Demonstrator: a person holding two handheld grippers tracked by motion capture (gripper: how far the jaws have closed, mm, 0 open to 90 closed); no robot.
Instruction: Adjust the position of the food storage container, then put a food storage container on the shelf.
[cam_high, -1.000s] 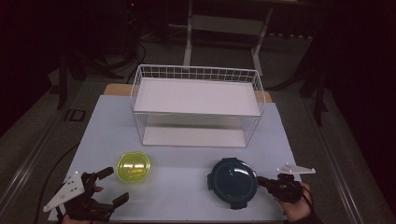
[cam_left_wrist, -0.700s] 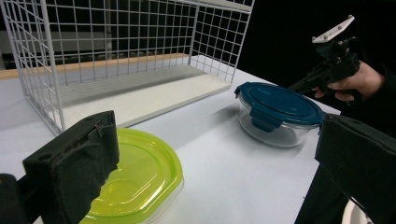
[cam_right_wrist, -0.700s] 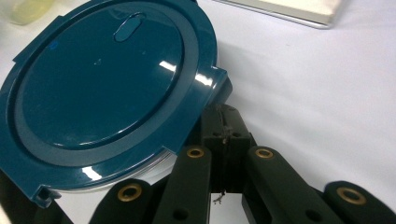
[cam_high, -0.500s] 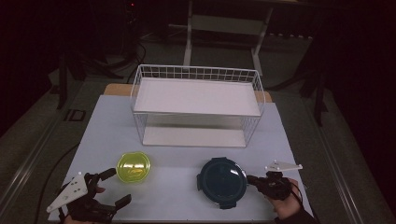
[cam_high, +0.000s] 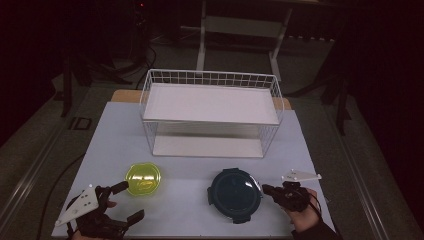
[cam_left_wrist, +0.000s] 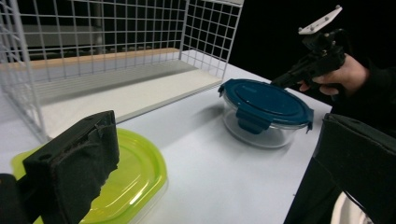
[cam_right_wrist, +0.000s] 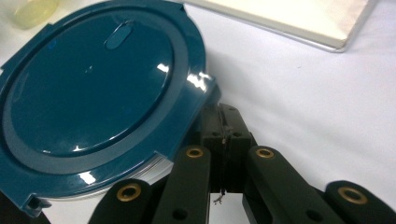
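Observation:
A round glass container with a dark blue lid (cam_high: 235, 192) (cam_left_wrist: 264, 102) (cam_right_wrist: 93, 93) stands on the table at the front right. My right gripper (cam_high: 266, 189) (cam_right_wrist: 225, 116) is shut with nothing between its jaws, and its tip rests against the container's right rim, under a lid flap. In the left gripper view the right gripper (cam_left_wrist: 282, 81) points at the lid from the far side. A yellow-green lidded container (cam_high: 143, 179) (cam_left_wrist: 135, 177) sits at the front left. My left gripper (cam_high: 131, 201) (cam_left_wrist: 219, 177) is open just in front of it, one jaw near its edge.
A white wire rack with two shelves (cam_high: 210, 112) (cam_left_wrist: 116, 46) stands at the middle back of the pale table (cam_high: 190, 165). The table's front edge runs just below both hands. Dark floor and stand legs lie beyond.
The blue-lidded container has slid a little to the left, with the shut right gripper following against its rim. The left gripper has barely shifted.

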